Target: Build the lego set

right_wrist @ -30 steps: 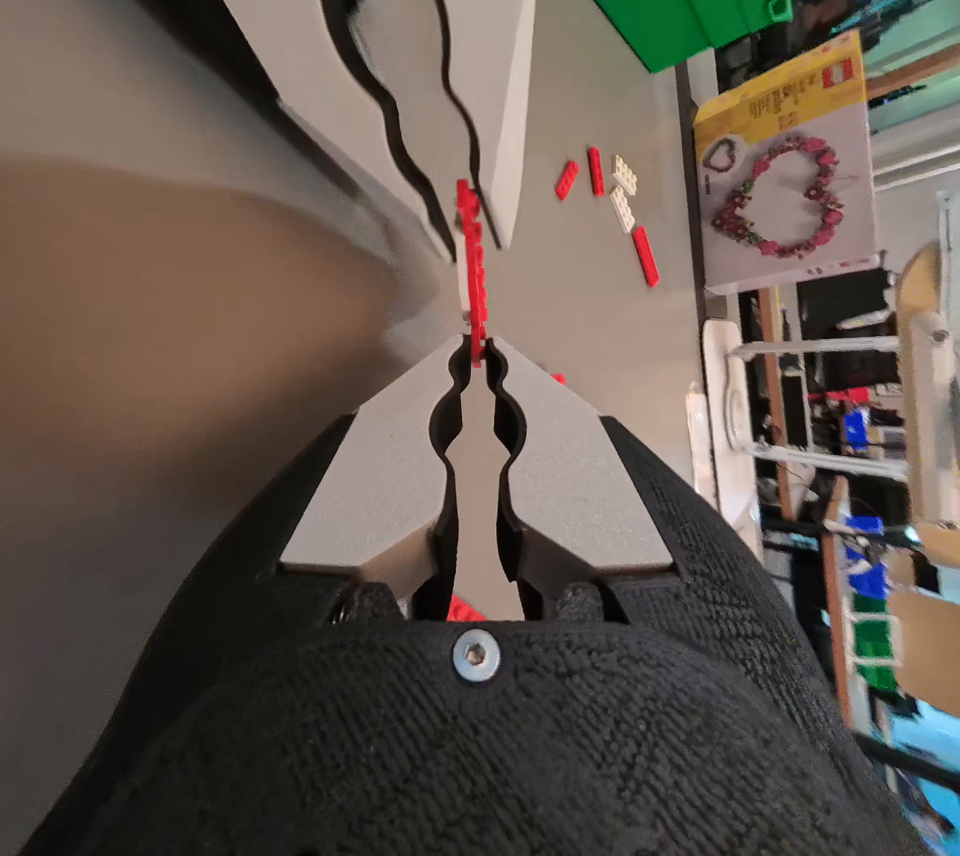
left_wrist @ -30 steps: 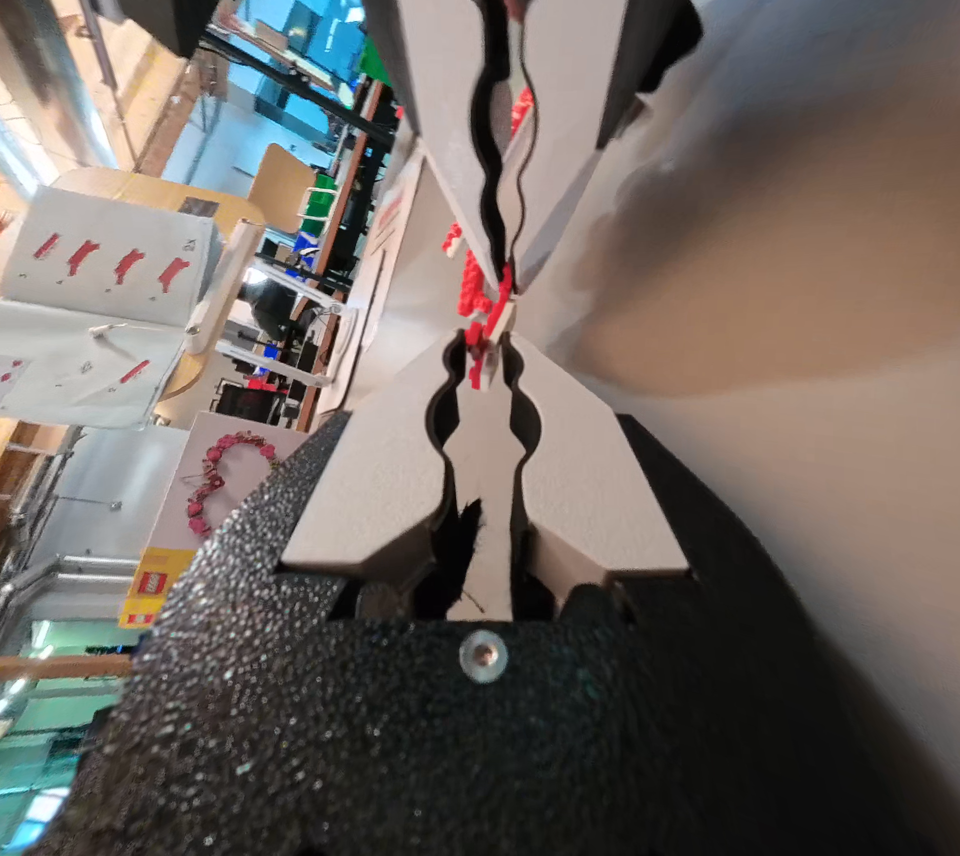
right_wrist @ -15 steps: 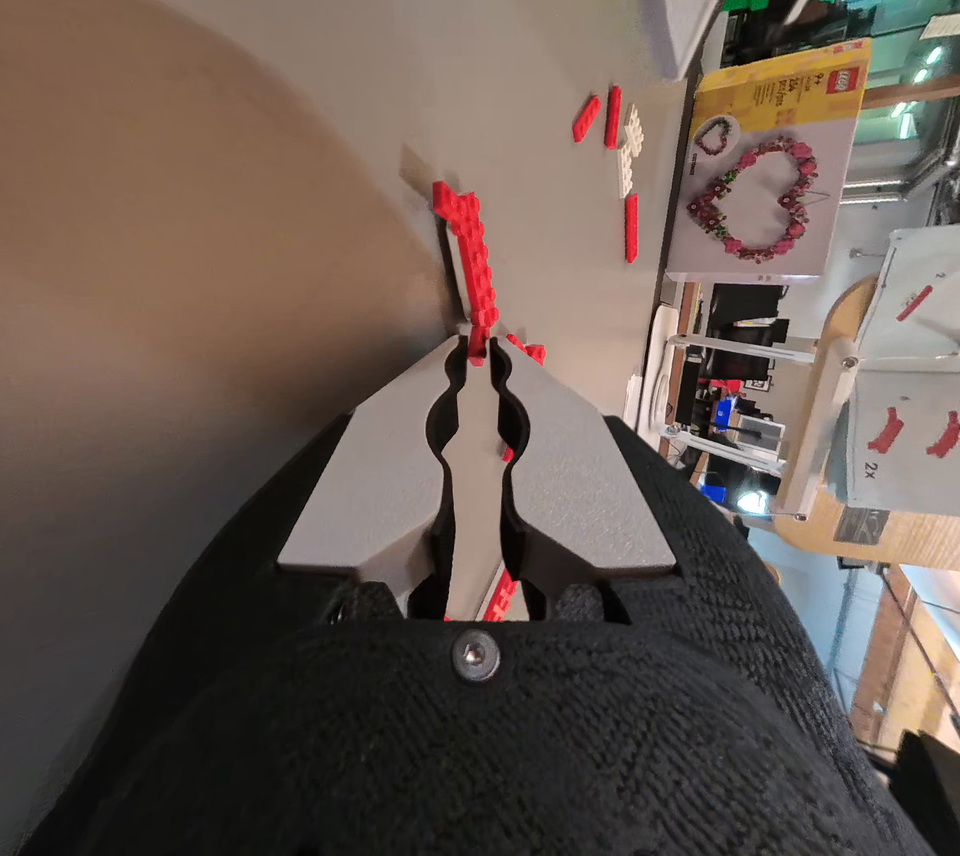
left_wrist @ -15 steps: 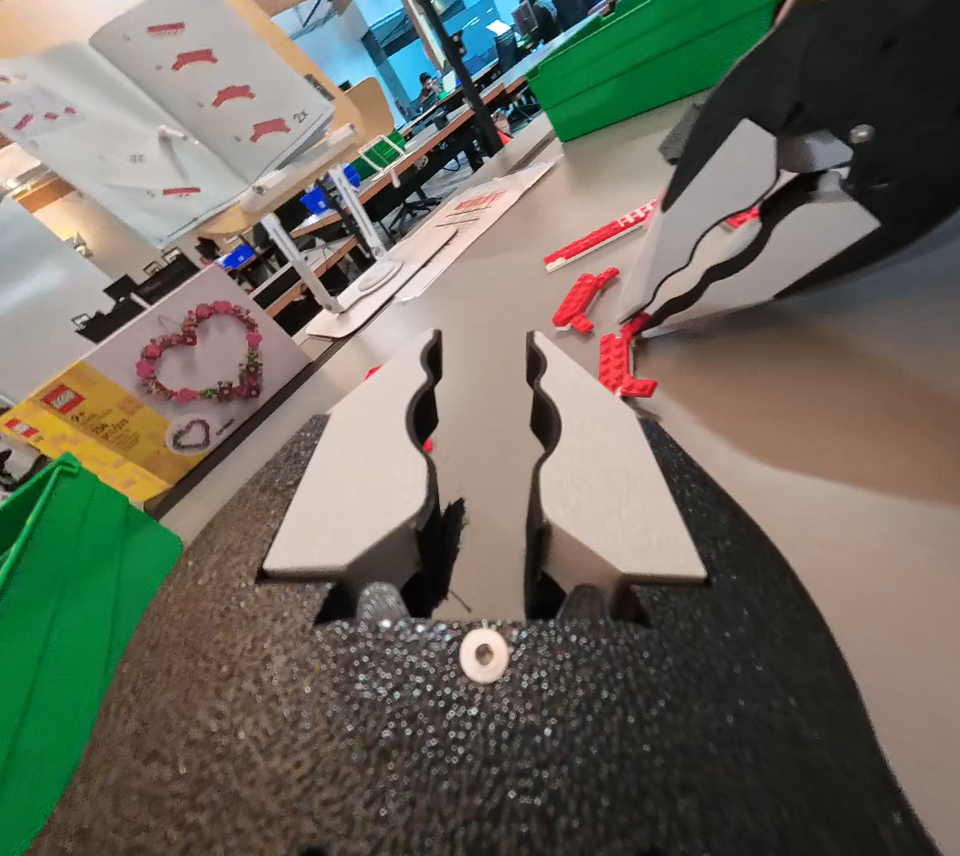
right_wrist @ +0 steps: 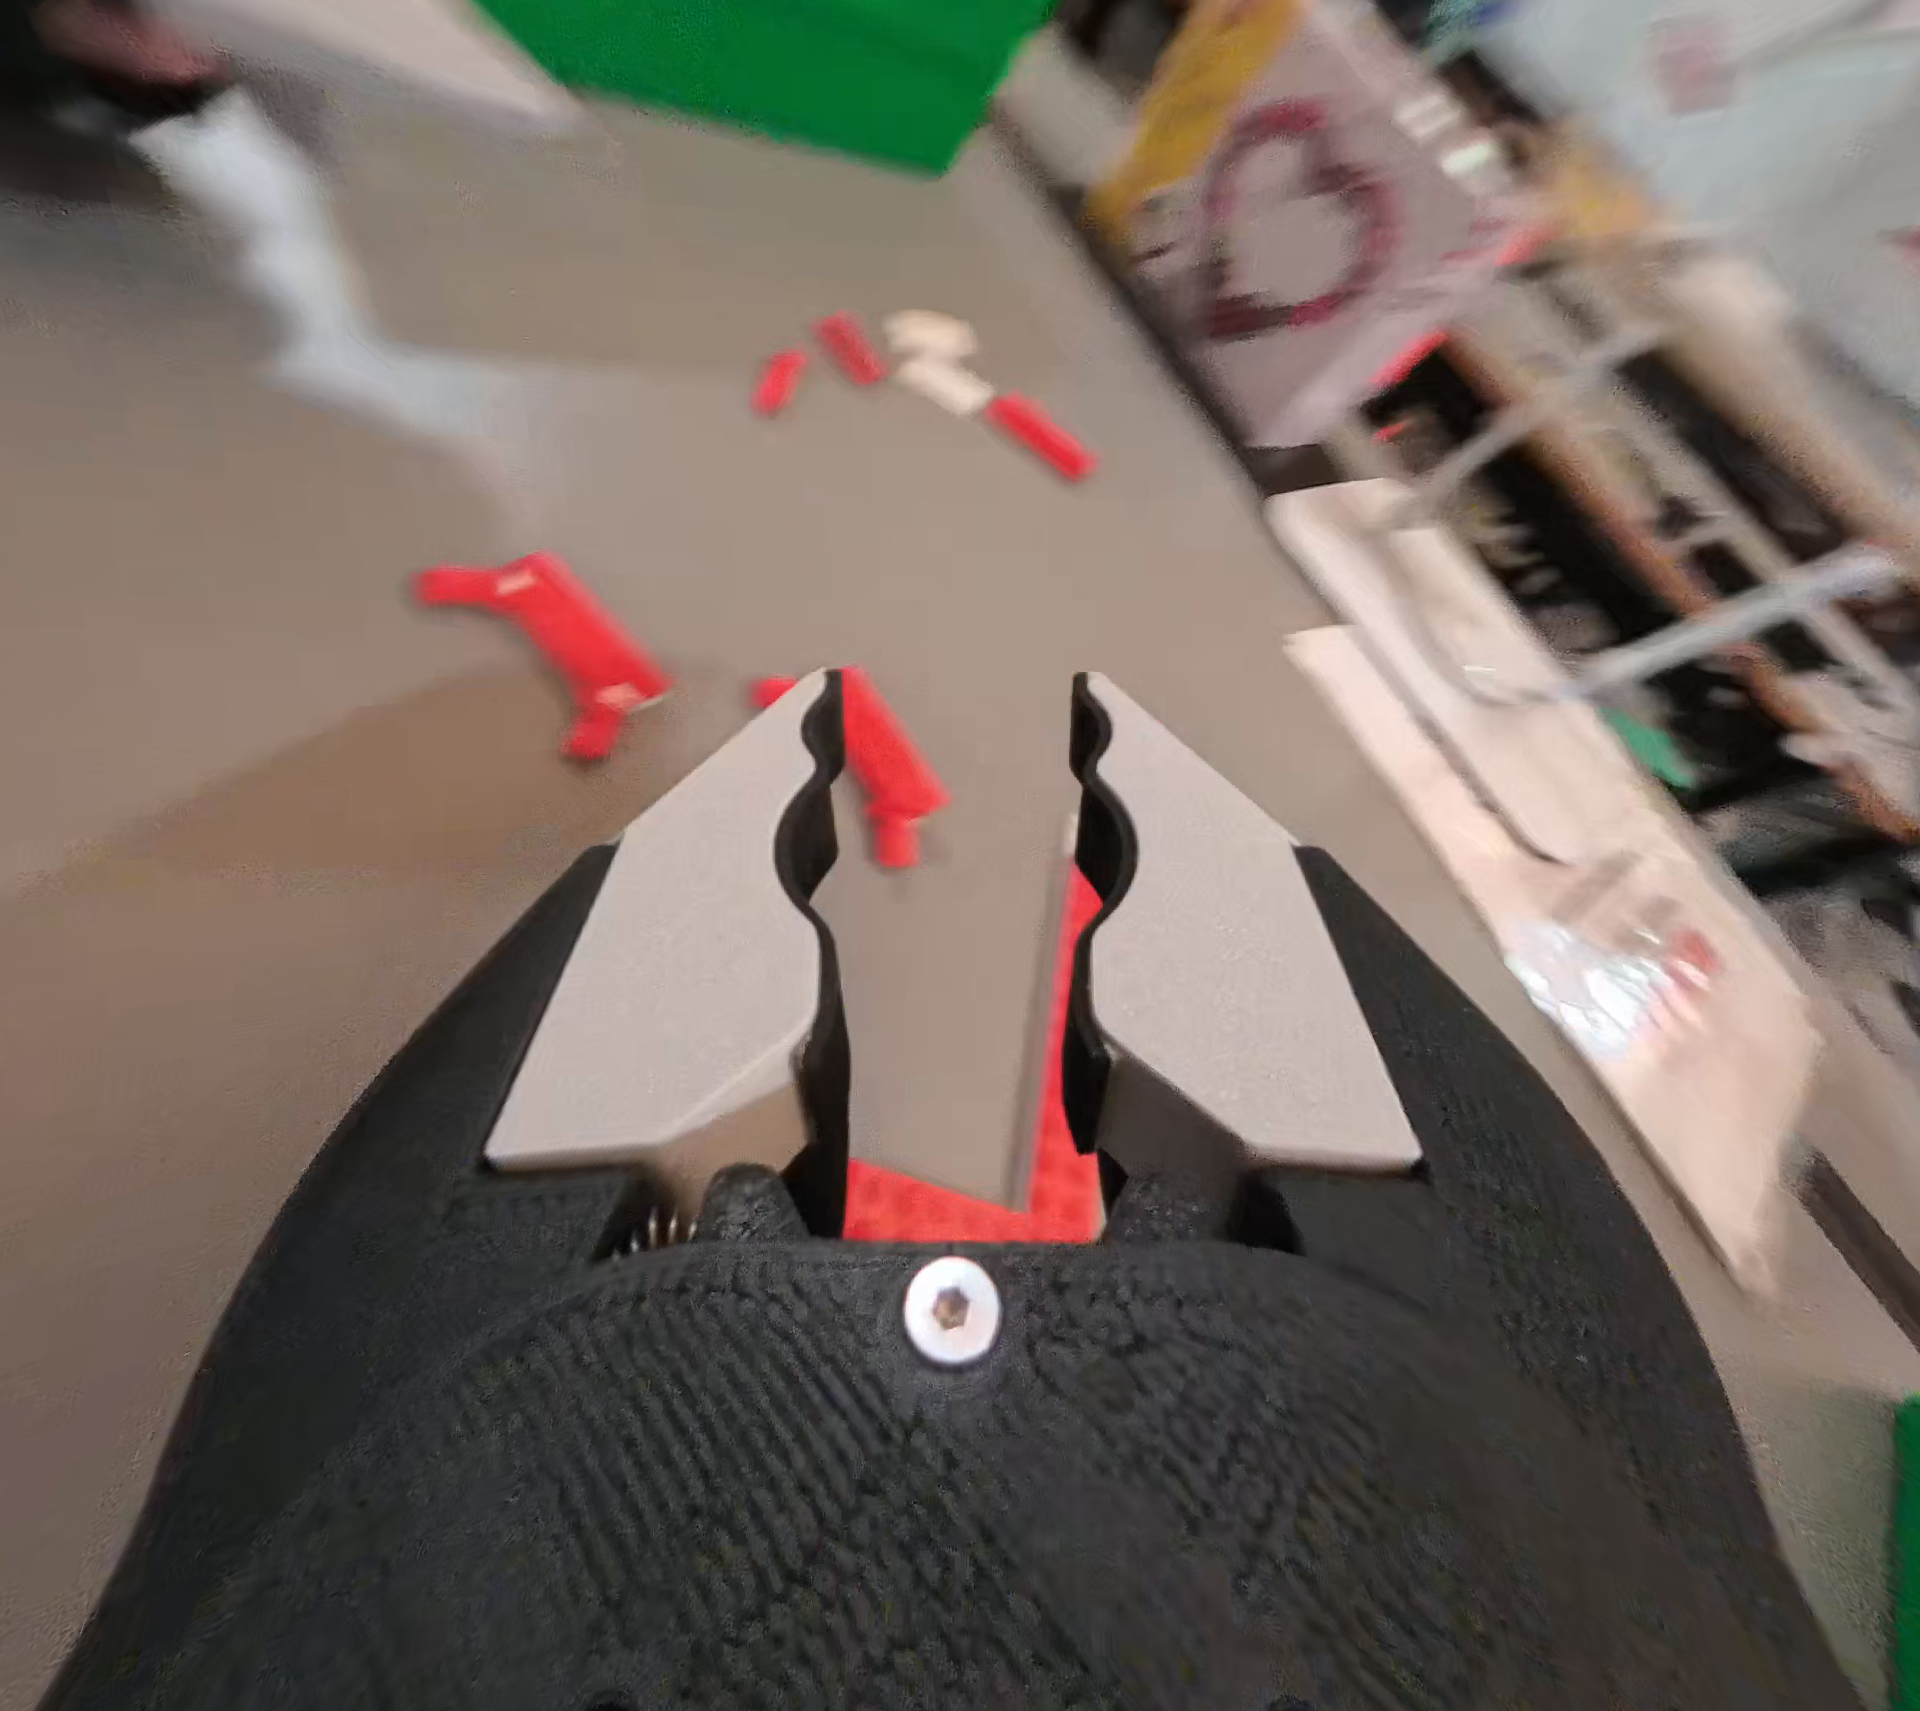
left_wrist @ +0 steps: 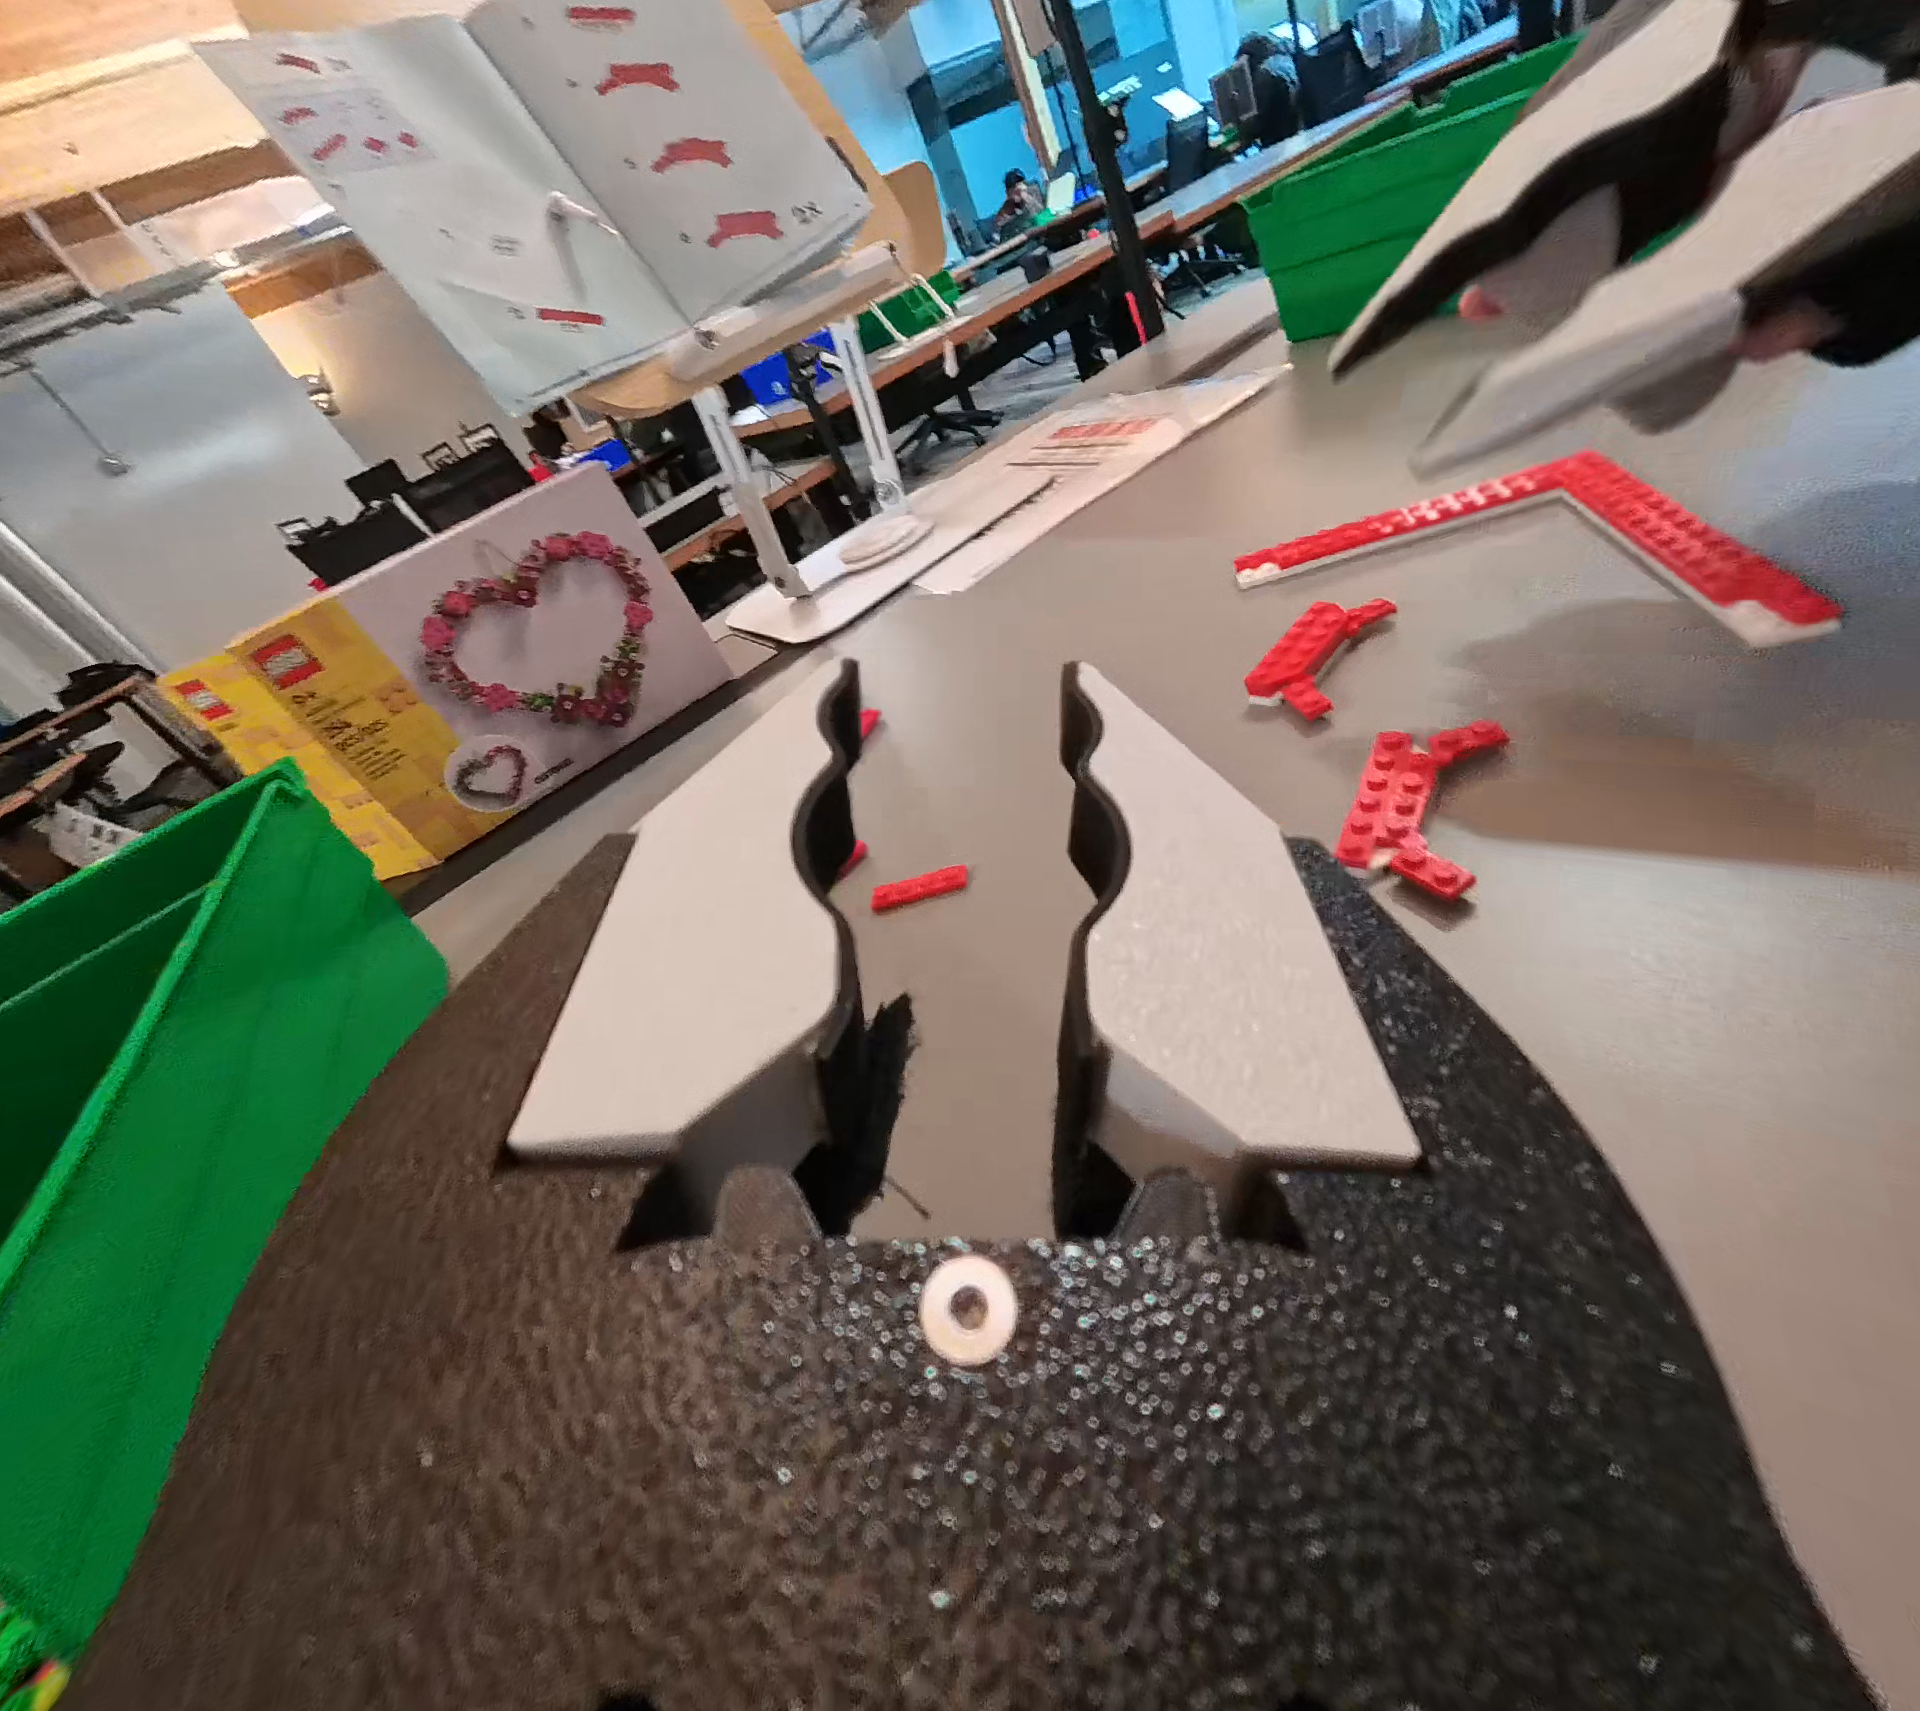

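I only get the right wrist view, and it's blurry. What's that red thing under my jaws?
Observer: A long red L-shaped assembly, lying flat on the table.
Visitor: Is the right gripper holding it?
Observer: No; the right gripper is above it, jaws apart and empty.
Visitor: And the other gripper?
Observer: The left gripper is open too; a small red plate lies on the table in front of it.

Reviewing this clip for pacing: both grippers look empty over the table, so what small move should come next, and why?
Probably lower the left gripper onto the small red plate lying flat between its open fingers. Both grippers are open and empty; the right gripper hangs above the two red sub-assemblies, which lie loose on the table beside the L-shaped red frame.
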`<state>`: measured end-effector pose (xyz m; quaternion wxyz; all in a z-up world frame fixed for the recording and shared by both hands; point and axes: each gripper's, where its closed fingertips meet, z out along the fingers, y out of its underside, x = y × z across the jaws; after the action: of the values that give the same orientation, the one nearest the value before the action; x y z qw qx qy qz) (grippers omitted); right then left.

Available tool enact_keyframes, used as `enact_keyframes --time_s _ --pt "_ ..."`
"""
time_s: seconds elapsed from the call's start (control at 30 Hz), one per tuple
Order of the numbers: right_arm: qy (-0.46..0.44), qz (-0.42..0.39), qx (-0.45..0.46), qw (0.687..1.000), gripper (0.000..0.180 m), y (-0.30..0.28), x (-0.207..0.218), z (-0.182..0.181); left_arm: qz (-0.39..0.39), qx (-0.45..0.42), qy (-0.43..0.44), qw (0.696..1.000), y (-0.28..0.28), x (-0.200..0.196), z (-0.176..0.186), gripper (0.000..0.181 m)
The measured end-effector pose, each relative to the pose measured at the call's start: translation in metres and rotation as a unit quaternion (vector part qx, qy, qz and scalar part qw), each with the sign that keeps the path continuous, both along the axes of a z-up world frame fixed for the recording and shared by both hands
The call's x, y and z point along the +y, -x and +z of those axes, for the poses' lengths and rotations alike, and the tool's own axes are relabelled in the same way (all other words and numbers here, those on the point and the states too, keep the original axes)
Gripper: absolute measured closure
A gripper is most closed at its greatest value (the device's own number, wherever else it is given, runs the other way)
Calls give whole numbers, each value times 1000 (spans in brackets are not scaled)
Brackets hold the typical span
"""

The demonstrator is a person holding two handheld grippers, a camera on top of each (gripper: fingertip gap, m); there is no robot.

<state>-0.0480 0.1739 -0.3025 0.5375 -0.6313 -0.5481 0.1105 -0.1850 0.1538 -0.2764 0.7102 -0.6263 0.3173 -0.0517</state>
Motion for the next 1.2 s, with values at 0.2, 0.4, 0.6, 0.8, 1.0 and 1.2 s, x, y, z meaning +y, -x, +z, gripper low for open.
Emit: enact_keyframes --time_s 0.2,0.4,0.6,0.8,1.0,1.2 --pt "-130 -154 226 953 138 -82 65 52 16 -46 -32 998 12 0 16 143" --pt "-178 -178 318 914 133 -114 89 65 14 -39 -67 997 10 0 20 131" --pt "-188 -130 307 924 121 -96 104 64 37 -87 -144 985 17 -4 48 109" --pt "-190 -91 304 929 119 -81 126 64 80 -74 -145 983 16 16 45 74" --pt "-192 -92 296 931 126 -80 158 63 117 -97 -138 979 18 42 45 74" --pt "-178 -88 285 938 137 -75 179 57 160 -114 -141 970 27 68 48 83"
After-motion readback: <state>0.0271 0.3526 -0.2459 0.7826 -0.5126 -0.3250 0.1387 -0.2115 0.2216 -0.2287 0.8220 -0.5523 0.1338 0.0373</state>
